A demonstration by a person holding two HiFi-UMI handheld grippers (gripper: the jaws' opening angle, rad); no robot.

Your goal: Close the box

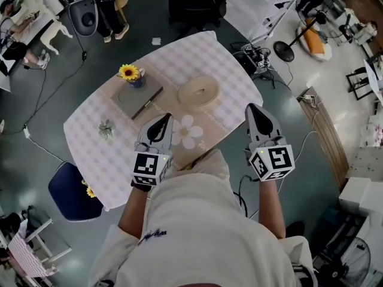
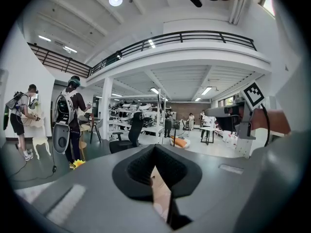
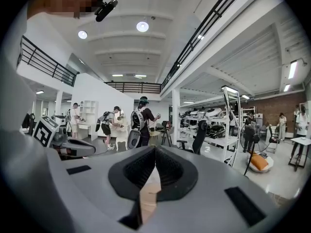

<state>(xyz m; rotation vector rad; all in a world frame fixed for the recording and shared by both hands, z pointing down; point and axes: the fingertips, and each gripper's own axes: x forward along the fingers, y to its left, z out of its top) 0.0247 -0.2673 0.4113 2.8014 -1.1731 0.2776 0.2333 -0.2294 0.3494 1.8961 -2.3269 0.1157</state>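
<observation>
A flat grey box (image 1: pixel 139 98) lies on the checked table (image 1: pixel 227 70), its lid down as far as I can tell. A round beige ring-shaped thing (image 1: pixel 198 91) sits to its right. My left gripper (image 1: pixel 160 122) hovers over the table's near edge, shut and holding nothing. My right gripper (image 1: pixel 256 110) is raised just off the table's right side, also shut and holding nothing. Both gripper views look level across a large hall. In them the left gripper's (image 2: pixel 155 152) and the right gripper's (image 3: pixel 155 154) jaws meet at their tips. Neither of those views shows the box.
A sunflower in a small pot (image 1: pixel 130 74) stands at the box's far corner, and a small plant (image 1: pixel 106 128) sits left of it. A blue chair (image 1: pixel 72 190) is at the table's left, a black office chair (image 1: pixel 191 8) beyond it. People stand in the background (image 2: pixel 68 115).
</observation>
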